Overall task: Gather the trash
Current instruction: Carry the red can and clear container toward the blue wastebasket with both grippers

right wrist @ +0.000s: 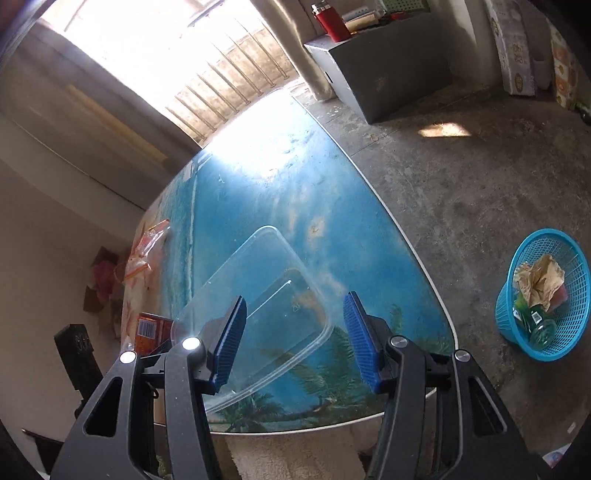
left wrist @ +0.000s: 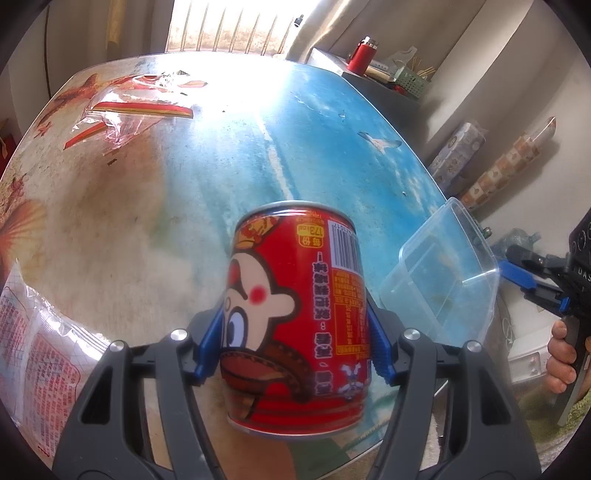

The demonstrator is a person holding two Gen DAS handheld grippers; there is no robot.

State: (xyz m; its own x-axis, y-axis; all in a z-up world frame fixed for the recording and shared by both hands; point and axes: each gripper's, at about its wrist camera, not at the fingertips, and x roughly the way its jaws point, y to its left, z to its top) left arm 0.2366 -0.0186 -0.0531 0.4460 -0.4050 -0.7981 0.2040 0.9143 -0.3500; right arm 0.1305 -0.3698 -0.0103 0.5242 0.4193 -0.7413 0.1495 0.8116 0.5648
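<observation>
A red drink can [left wrist: 299, 317] with a cartoon face fills the middle of the left wrist view, its print upside down. My left gripper [left wrist: 293, 339] is shut on it, a blue pad on each side. My right gripper [right wrist: 293, 321] stands open above the near corner of the table [right wrist: 295, 177], nothing between its pads. Beneath it lies a clear plastic container [right wrist: 258, 295], empty and close to the table edge. The same container [left wrist: 443, 280] shows to the right of the can. A blue mesh basket [right wrist: 543, 295] on the floor holds crumpled paper and a bottle.
A clear bag with red stripes [left wrist: 125, 118] lies at the far left of the table. A printed wrapper [left wrist: 33, 339] sits at the near left edge. A grey cabinet [right wrist: 384, 85] with a red flask [right wrist: 330, 22] stands beyond the table. A hand [left wrist: 561, 354] holds the right gripper's handle.
</observation>
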